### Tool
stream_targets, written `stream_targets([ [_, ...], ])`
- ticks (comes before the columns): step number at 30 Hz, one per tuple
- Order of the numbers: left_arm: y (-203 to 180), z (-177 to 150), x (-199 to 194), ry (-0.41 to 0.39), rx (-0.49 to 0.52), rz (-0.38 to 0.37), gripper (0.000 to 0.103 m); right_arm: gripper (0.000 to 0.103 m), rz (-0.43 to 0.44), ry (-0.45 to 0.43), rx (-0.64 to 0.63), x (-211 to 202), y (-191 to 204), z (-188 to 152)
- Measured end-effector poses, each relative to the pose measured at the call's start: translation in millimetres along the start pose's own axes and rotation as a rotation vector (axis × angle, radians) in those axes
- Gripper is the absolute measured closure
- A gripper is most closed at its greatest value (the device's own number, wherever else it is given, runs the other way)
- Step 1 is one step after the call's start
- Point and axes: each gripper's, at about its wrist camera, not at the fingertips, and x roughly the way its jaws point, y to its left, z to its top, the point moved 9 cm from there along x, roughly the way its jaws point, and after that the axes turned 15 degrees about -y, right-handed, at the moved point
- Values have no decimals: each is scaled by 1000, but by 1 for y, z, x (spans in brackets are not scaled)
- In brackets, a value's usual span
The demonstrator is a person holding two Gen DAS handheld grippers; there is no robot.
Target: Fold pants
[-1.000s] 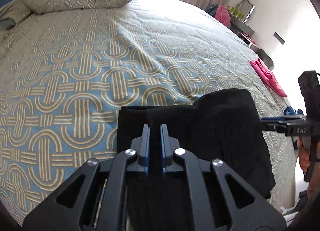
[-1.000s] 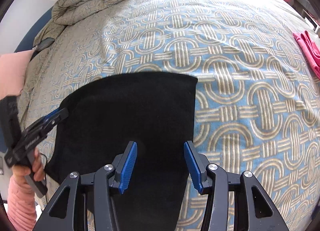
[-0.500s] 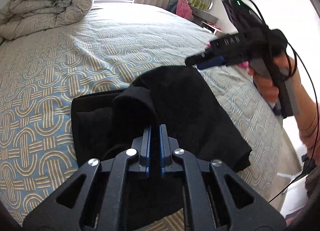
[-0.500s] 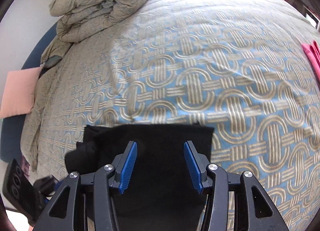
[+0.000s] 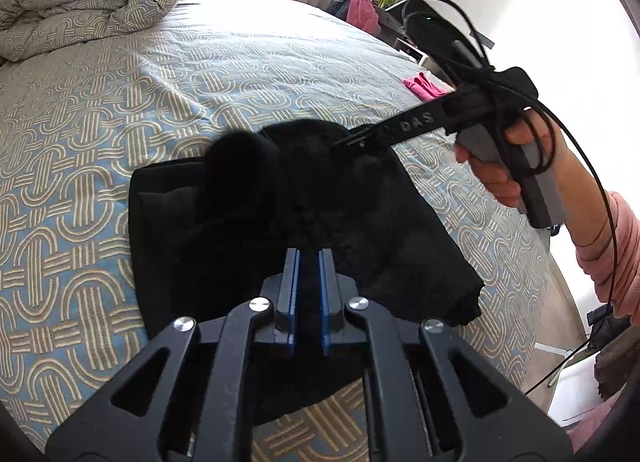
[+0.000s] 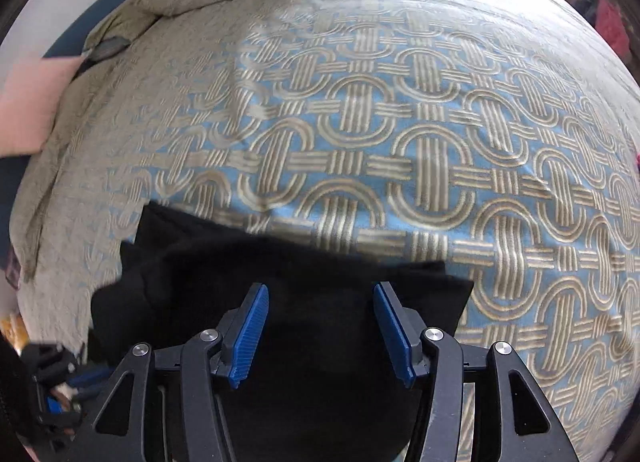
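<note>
Lying bunched near the edge of the patterned bed [image 5: 120,102], already folded down into a thick black bundle, the pants [image 5: 360,222]. Pinching a raised fold of that dark cloth between nearly shut blue pads, the left claw [image 5: 308,258]; spreading wider right above the bundle with nothing pressed between its pads, the right claw [image 6: 320,302]. Looking mostly done by this showing, with only laying that last flap flat and tidying the lumpy top remaining.
</note>
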Motion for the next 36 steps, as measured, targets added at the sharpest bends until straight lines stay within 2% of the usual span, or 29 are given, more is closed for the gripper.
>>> stream_targets([
  [2,1,-5,3,16,10,15,94,47,41,47,-91,-8,13,-26],
  [4,5,-5,4,15,-4,30,94,47,48,83,-124,-10,17,-46],
  [5,8,-2,3,5,-18,40,89,47,54,110,-121,-9,16,-59],
  [6,14,4,1,-10,-43,57,80,47,53,119,-116,-9,15,-65],
  [9,35,19,-4,-59,-102,130,57,47,71,68,-86,-13,10,-72],
  [11,46,24,-3,-57,-110,175,53,47,70,62,-47,-14,7,-72],
  [15,61,24,5,-9,-92,250,52,47,46,75,-42,-15,7,-71],
  [25,58,26,24,33,-52,247,51,41,41,60,-63,-17,9,-75],
  [29,58,27,31,53,-37,254,42,37,52,63,-51,-10,15,-74],
  [31,64,28,39,68,-46,264,41,36,51,63,-50,-10,17,-72],
  [32,65,29,42,66,-57,265,44,36,50,62,-50,-10,18,-72],
  [33,66,31,45,59,-77,246,86,35,50,62,-48,-10,17,-72],
  [34,63,32,48,59,-85,202,98,35,48,61,-44,-10,18,-71],
  [35,57,32,52,67,-90,149,103,35,48,59,-37,-10,18,-71],
  [36,49,34,51,38,-77,113,103,35,50,57,-30,-9,18,-67],
])
